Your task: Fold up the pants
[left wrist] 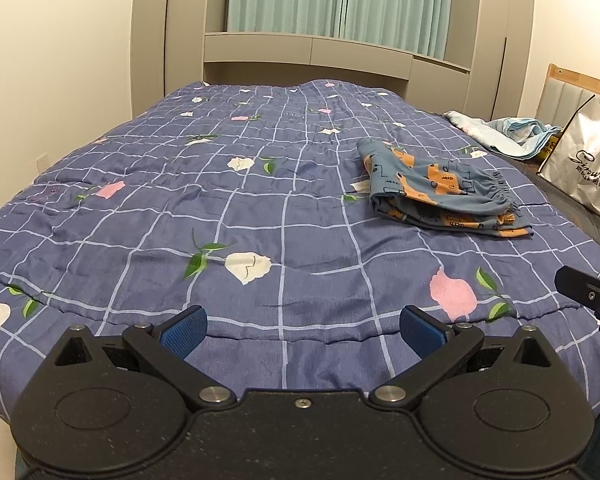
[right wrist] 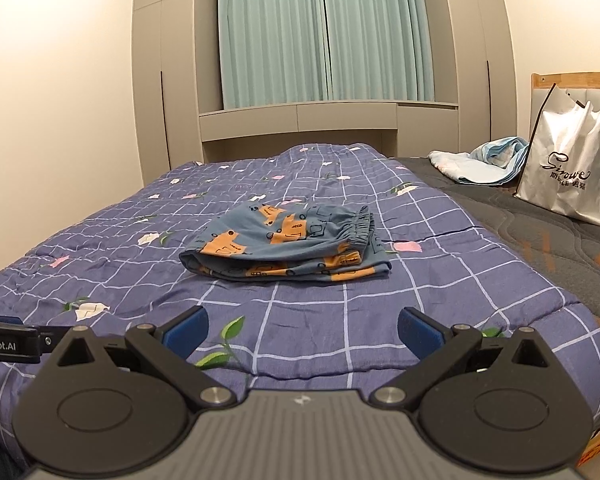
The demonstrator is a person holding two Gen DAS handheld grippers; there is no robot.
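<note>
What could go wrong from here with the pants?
1. The pants already lie folded in loose layers on the quilt; a pinch at the edge may catch only the top layer and undo the fold.
2. The quilt is soft and wrinkled, so open fingers pressing down could grab it along with the pants.
3. Both the left gripper and right gripper are open, well short of the pants, which lie off to the left gripper's right.

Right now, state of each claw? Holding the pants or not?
Left claw: open, holding nothing, over the quilt.
Right claw: open, holding nothing; the pants lie folded on the quilt ahead of it, untouched.
</note>
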